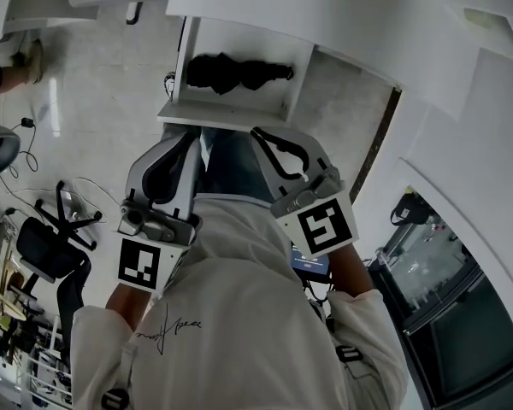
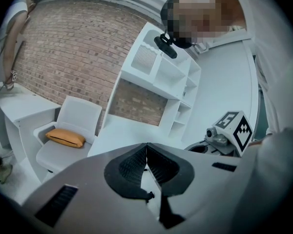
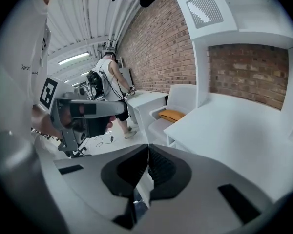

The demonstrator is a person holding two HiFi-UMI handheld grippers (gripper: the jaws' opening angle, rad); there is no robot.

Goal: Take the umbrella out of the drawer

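Note:
A folded black umbrella [image 1: 239, 73] lies across the open white drawer [image 1: 227, 115] in the head view, straight ahead of me. Both grippers hover short of the drawer's front edge and touch nothing. My left gripper [image 1: 191, 139] is shut, its black pads pressed together with nothing between them [image 2: 146, 149]. My right gripper [image 1: 262, 137] is shut and empty too [image 3: 148, 149]. Neither gripper view shows the umbrella or the drawer. Each gripper appears in the other's view: the right one's marker cube [image 2: 236, 129] and the left gripper's body [image 3: 85, 113].
A white desk [image 3: 234, 126] and white shelving [image 2: 158, 77] stand against a brick wall. A white chair holds an orange cushion [image 2: 66, 137]. A black office chair [image 1: 56, 250] is at lower left, a dark cabinet [image 1: 449, 314] at right. A person [image 3: 107, 79] stands at a far table.

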